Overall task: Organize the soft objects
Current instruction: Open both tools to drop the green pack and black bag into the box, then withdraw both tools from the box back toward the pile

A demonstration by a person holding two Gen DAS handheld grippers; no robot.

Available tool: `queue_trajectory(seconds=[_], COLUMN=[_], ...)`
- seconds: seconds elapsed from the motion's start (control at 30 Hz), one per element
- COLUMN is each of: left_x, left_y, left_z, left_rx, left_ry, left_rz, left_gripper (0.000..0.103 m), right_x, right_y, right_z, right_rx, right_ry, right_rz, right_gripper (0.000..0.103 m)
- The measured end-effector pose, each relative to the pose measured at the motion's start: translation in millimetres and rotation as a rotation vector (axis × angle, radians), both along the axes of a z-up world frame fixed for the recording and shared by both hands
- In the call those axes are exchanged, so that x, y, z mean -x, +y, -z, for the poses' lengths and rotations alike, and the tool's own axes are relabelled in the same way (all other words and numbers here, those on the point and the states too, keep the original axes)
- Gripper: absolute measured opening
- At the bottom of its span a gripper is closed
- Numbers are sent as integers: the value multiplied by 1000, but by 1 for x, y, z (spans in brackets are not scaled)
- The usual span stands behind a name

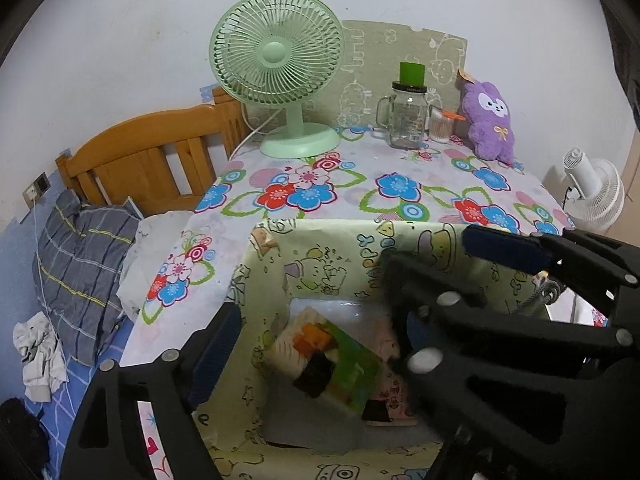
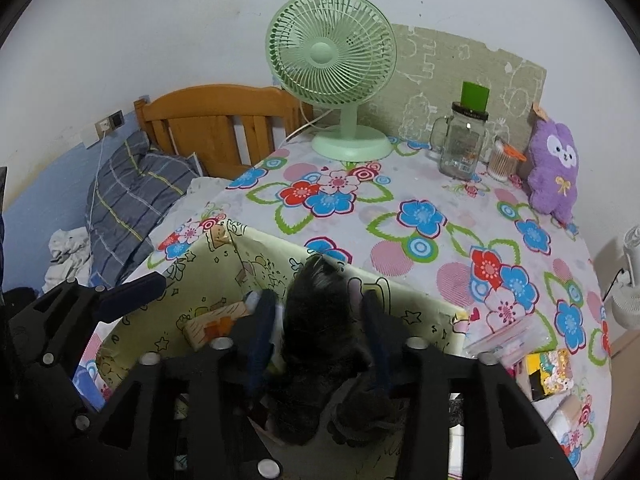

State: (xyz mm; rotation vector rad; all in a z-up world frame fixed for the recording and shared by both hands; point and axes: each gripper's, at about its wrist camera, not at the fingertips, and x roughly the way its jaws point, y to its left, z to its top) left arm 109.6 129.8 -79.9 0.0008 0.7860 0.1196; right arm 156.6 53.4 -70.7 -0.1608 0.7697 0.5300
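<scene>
An open box lined with yellow cartoon paper stands at the near edge of the flowered table. A soft sushi-print cushion lies inside it. My left gripper is open above that cushion, and nothing sits between its pads. In the right wrist view my right gripper is over the same box. A black furry plush hangs between its fingers; the pads do not seem to press on it. A purple plush leans upright at the table's far right.
At the back of the table stand a green desk fan, a glass jar mug with a green lid and a swab pot. Small packets lie near the right edge. A wooden bed headboard and pillow are left.
</scene>
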Motion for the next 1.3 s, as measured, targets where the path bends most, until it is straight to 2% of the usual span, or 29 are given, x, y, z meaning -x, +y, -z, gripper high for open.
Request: queue_trajectory(seconds=[0.07, 0.4, 0.67, 0.93, 1.3], left_x=[1, 6, 13, 19, 31], left_y=[-2, -18, -33, -47, -70], left_z=[-1, -8, -18, -31, -46], left_rx=[-3, 1, 6, -14, -21], left_ry=[-4, -19, -40, -68, -109], left_rz=[8, 35, 49, 47, 60], left_gripper=[88, 93, 95, 98, 101], right_x=[0, 8, 15, 23, 37], right_y=[-3, -19, -38, -54, -80], right_z=[0, -7, -17, -29, -44], right_rx=[-12, -4, -5, -28, -62], right_ry=[7, -15, -8, -36, -90], right_rz=[11, 54, 119, 139, 191], right_gripper=[69, 80, 85, 89, 100])
